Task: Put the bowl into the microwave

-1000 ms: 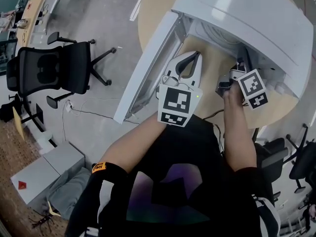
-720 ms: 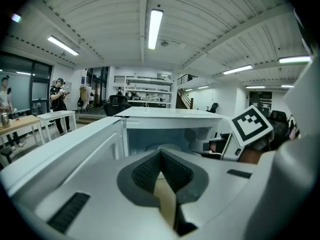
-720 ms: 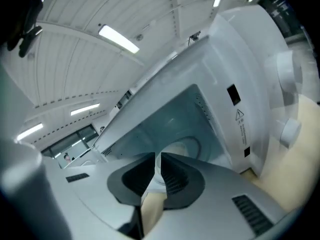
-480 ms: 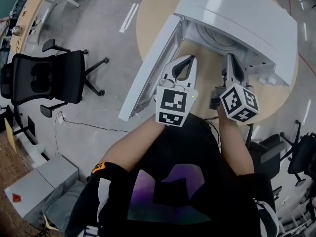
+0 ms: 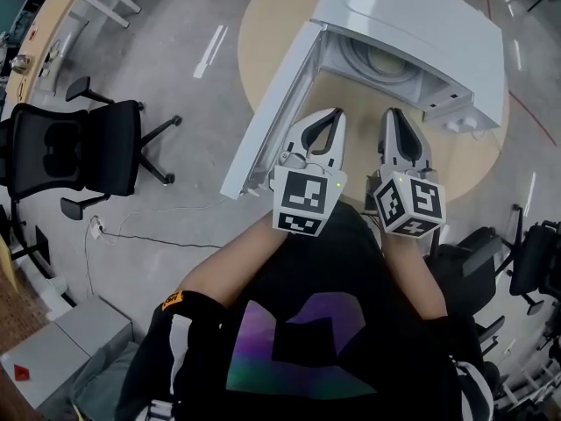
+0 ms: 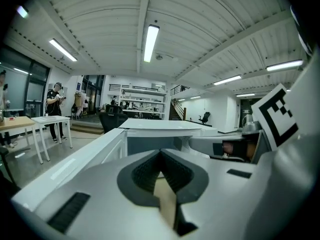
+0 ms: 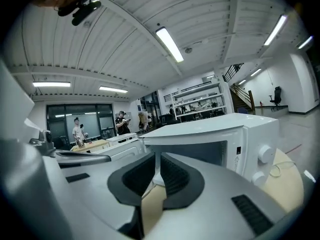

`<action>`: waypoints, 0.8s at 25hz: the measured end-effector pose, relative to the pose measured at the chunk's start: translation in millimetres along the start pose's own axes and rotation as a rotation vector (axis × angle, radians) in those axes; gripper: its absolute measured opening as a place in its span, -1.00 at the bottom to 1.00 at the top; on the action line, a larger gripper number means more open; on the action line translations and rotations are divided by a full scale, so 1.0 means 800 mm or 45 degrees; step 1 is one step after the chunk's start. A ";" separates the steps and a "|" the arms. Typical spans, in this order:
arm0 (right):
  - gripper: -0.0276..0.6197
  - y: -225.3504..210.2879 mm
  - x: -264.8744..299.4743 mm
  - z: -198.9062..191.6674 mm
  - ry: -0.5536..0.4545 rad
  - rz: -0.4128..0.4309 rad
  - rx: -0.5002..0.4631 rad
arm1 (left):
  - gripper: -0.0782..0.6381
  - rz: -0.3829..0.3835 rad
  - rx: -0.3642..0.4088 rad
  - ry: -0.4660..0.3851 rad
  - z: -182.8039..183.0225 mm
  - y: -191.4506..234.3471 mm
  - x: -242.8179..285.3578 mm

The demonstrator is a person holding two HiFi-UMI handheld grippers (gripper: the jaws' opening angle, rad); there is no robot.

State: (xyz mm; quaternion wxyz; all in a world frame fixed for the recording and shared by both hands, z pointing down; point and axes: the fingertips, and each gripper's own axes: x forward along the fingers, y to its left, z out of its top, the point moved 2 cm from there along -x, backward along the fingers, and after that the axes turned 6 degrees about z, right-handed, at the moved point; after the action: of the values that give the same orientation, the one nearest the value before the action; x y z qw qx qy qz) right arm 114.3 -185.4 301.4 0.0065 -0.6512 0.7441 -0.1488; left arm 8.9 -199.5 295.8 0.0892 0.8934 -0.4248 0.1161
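The left claw (image 5: 334,118) is being held with its tips pressed together and nothing caught between them; behind the tips only a sliver of the wooden tabletop (image 5: 361,102) is being shown through the loop of the jaws. The right claw (image 5: 395,117) is being held just beside it, at 3 o'clock, with its ribbed pads being kept a narrow slit apart and nothing gripped in the slit. Both claws are being pointed toward 12 o'clock at the white microwave (image 5: 421,24), and both are being kept outside its cavity, over the round tabletop. The microwave door (image 5: 272,103) is being left swung wide open, reaching from the cavity toward 7 o'clock, along the left claw's outer side. The bowl (image 5: 379,60) is being seen only as a white round form lying inside the cavity at 12 o'clock of the claws, apart from both; its detail is too small to be made out. In the right gripper view two round knobs (image 7: 264,156) are being shown on the microwave's front panel, at 3 o'clock of the opening. Each marker cube (image 5: 305,200) is being carried at the near end of its gripper, above the person's bare forearms (image 5: 250,257). A black office chair (image 5: 79,147) is being seen on the grey floor (image 5: 175,51) at 9 o'clock, well apart from the tabletop, with a thin cable (image 5: 162,235) lying near it.
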 end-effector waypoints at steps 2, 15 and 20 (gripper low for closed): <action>-0.77 0.014 -0.015 -0.003 0.001 -0.005 -0.020 | -0.66 -0.013 0.001 -0.012 -0.001 -0.002 -0.018; -0.79 0.112 -0.118 -0.038 0.027 -0.069 -0.119 | -0.66 -0.149 -0.013 -0.040 -0.029 -0.019 -0.140; -0.81 0.128 -0.156 -0.052 0.050 -0.110 -0.135 | -0.66 -0.214 -0.007 -0.051 -0.043 -0.038 -0.172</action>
State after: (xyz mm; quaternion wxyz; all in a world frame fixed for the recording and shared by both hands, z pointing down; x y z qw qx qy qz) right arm 25.7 -44.4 295.0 -0.0491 -0.6791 0.7222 -0.1218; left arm -56.1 -69.7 287.9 0.0926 0.9277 -0.3504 0.0893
